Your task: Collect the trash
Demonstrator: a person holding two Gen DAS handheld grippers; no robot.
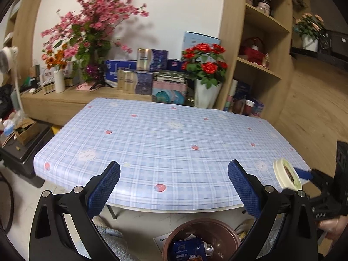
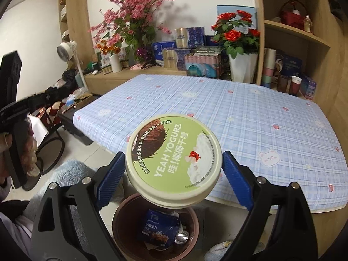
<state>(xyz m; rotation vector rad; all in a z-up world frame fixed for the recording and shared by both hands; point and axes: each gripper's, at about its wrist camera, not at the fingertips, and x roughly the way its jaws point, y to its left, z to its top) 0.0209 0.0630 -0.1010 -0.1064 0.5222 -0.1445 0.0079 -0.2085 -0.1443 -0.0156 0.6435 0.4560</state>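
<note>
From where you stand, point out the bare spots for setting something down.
The checked tablecloth is bare from its near edge to the rose pot behind it. The low shelf behind is crowded with boxes and vases. The brown bin below the yogurt tub is already partly full.

A white wall (image 1: 174, 10) fills the top centre, framed by a curved light-wood shelf unit (image 1: 267, 43) at the right. Below it a low wooden ledge (image 1: 65, 97) carries pink blossom branches (image 1: 97, 10), red roses (image 1: 206, 61) and stacked boxes (image 1: 141, 74). The counter (image 1: 163, 141) wears a blue plaid cloth. Wood floor (image 1: 315, 97) lies at the right, pale tiles (image 1: 21, 195) lower left.
</note>
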